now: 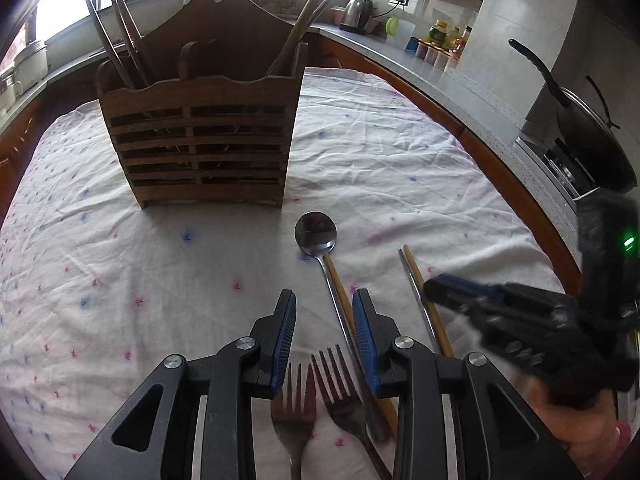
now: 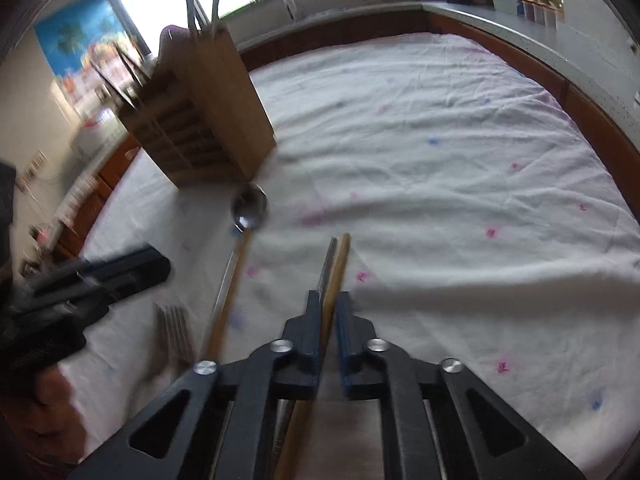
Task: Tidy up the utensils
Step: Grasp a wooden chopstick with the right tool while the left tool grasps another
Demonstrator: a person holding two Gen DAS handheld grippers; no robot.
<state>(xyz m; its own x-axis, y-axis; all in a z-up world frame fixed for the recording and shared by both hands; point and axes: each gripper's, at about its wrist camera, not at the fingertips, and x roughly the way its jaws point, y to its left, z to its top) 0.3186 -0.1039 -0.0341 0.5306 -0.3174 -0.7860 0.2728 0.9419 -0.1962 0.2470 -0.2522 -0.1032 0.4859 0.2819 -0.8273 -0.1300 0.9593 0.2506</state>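
right tool (image 2: 329, 312) nearly closed around chopsticks (image 2: 336, 268); left tool (image 1: 324, 320) agape, empty.

A: Left wrist view sits low over the desk (image 1: 120, 264), facing the wooden utensil holder (image 1: 200, 136) head-on, fairly near.
B: Right wrist view looks from the right, tilted. Both share the holder (image 2: 200, 120) and the spoon (image 2: 249, 205).
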